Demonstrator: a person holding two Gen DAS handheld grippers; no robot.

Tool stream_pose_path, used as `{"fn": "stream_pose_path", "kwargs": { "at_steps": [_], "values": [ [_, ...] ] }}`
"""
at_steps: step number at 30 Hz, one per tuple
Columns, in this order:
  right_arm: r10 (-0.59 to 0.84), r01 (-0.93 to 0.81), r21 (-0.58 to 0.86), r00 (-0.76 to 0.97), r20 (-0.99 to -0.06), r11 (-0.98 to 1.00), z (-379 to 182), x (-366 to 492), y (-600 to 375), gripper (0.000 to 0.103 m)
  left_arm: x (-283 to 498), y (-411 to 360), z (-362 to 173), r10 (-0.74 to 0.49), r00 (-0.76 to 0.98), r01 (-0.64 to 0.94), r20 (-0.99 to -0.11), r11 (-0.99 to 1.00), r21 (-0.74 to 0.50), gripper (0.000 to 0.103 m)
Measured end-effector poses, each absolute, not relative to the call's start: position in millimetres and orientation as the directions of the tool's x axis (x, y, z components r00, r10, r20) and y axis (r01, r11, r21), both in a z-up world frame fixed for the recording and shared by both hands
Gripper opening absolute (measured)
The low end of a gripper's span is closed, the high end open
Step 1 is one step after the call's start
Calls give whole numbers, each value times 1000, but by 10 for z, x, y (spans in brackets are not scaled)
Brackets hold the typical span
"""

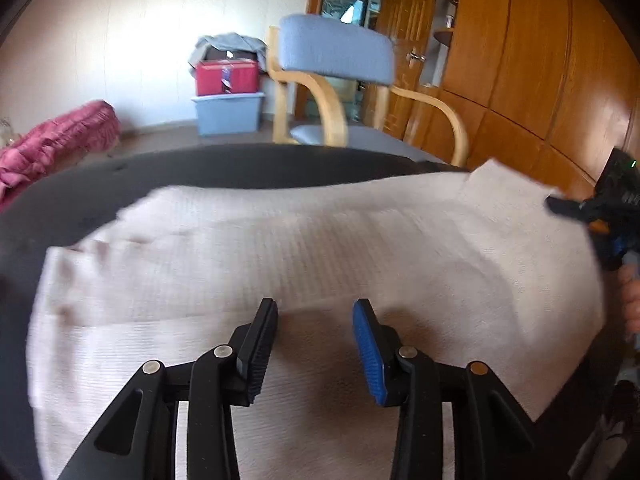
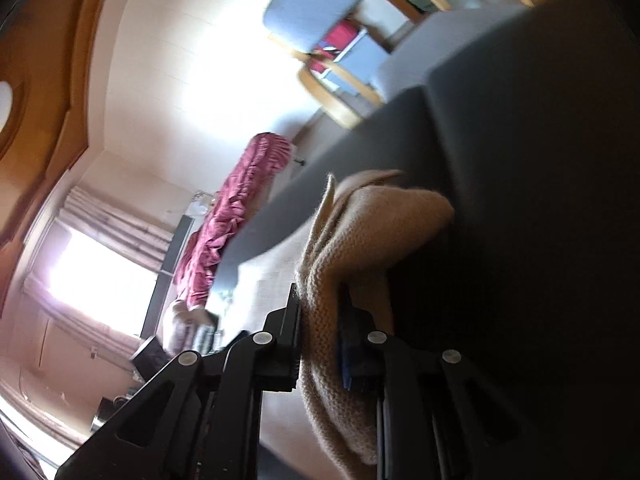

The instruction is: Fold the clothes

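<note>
While the pale ribbed garment (image 1: 312, 248) lay spread across the dark desk (image 1: 80, 196), covering most of its top, the left hand-held gripper (image 1: 316, 356) hovered over the near part of the cloth with its fingers spread apart and nothing between them. One of its pads was black, the other blue (image 1: 370, 356). A fold line ran across the fabric just ahead of the fingertips, and the far right corner of the garment was lifted off the desk toward the right hand-held gripper (image 1: 560, 204), which showed at the right edge of the left wrist view with a bit of a person's hand (image 1: 630, 304) beneath it.

From the right wrist camera, rolled well over to one side, the right hand-held gripper (image 2: 320, 344) was pinching a bunched fold of the same beige knit (image 2: 352, 232), the cloth squeezed between the black finger and the blue pad (image 2: 345, 364) and trailing out past the fingertips against the desk's edge (image 2: 360, 152). The picture was blurred there, so the finer lie of the fabric could not be made out.

Beyond the desk stood a chair (image 1: 336, 52) with a blue-grey padded back and light wooden arms. Against the white wall sat a red box (image 1: 226, 76) on a pale blue storage bin (image 1: 228, 114), with grey cloth heaped on top. A crumpled pink quilt (image 1: 56, 136) lay off to the left, and wooden panelling and a door (image 1: 404, 40) filled the right side of the room.
</note>
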State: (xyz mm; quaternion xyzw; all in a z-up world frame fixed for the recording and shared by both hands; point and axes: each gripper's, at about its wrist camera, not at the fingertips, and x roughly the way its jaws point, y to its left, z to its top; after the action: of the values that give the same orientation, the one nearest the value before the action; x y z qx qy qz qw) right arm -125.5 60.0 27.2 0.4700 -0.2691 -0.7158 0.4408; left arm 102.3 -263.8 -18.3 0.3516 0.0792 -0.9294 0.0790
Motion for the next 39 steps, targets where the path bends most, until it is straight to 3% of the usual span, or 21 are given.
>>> {"fn": "stream_pose_path", "kwargs": {
  "at_steps": [3,7,10,14,20,29,32,39],
  "values": [
    [-888,401,794,-152,-433,-456,525,-1157,377,15,1302,-2965,-132,-204,-741,282,-640,-959,-20,39],
    [-896,428,792,-122,-427,-435,812,-1033,-67,15,1667,-3518,-233,-269,-714,385,-646,-922,-41,39],
    [-899,446,789,-97,-427,-423,961,-931,-492,15,1783,-3814,-475,-183,-706,385,-684,-910,-154,39],
    [-897,442,793,-72,-436,-421,1001,-793,-1119,15,1939,-4022,-528,-83,-776,356,-626,-876,-325,40],
    [-886,410,806,-12,-464,-427,709,-580,-2079,15,2037,-4197,-622,15,-824,312,-566,-822,-476,40],
    [-859,379,818,102,-502,-433,167,-199,-3220,15,2019,-4195,-641,39,-835,298,-549,-807,-510,40],
    [-839,409,790,95,-535,-457,121,-146,-3367,12,2056,-4248,-668,65,-853,281,-518,-779,-560,40],
    [-800,450,746,107,-590,-490,-30,-89,-3585,14,2223,-4349,-690,37,-885,294,-465,-729,-618,38]
  ]
}}
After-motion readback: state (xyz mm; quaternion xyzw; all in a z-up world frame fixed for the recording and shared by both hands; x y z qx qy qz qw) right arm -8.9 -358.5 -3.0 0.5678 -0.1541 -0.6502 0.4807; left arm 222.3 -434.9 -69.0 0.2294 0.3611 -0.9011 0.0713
